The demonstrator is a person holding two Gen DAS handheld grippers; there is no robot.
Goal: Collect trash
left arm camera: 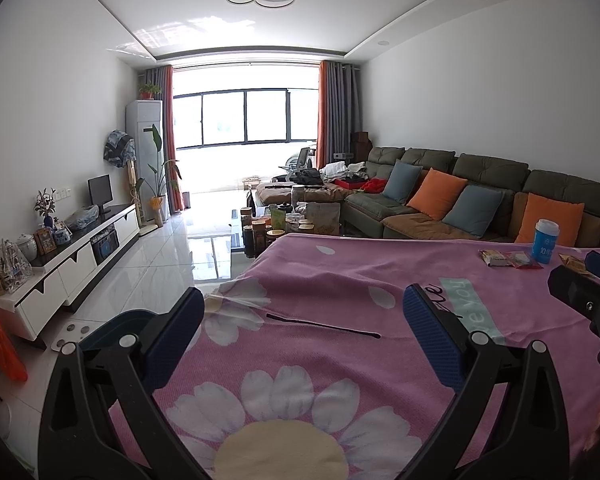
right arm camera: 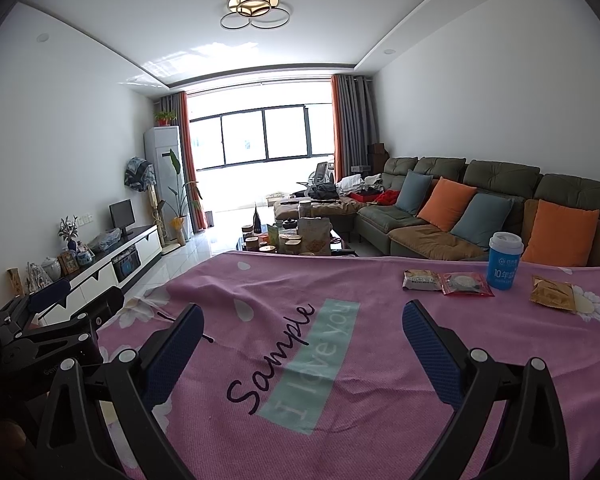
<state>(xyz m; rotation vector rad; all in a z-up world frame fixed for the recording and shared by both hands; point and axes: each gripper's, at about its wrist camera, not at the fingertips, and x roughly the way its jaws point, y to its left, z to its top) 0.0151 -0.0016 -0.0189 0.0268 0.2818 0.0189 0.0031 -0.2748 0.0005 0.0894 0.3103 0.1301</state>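
While both grippers hover over the pink cloth [right arm camera: 340,400], neither holds anything: the left gripper [left arm camera: 304,320] and the right gripper [right arm camera: 303,328] each have their jaws spread wide. Trash lies at the cloth's far right: a beige wrapper [right arm camera: 421,280] touching a red wrapper [right arm camera: 466,284], a blue cup [right arm camera: 505,261] just behind the red one, and a gold wrapper [right arm camera: 552,293] near the cup's right.

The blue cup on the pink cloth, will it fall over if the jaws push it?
Probably, yes. The blue cup stands upright and is taller than it is wide, so a push near its lid could tip it. It looks like a paper cup, likely light, and may squash if squeezed hard. The soft cloth may snag its base.
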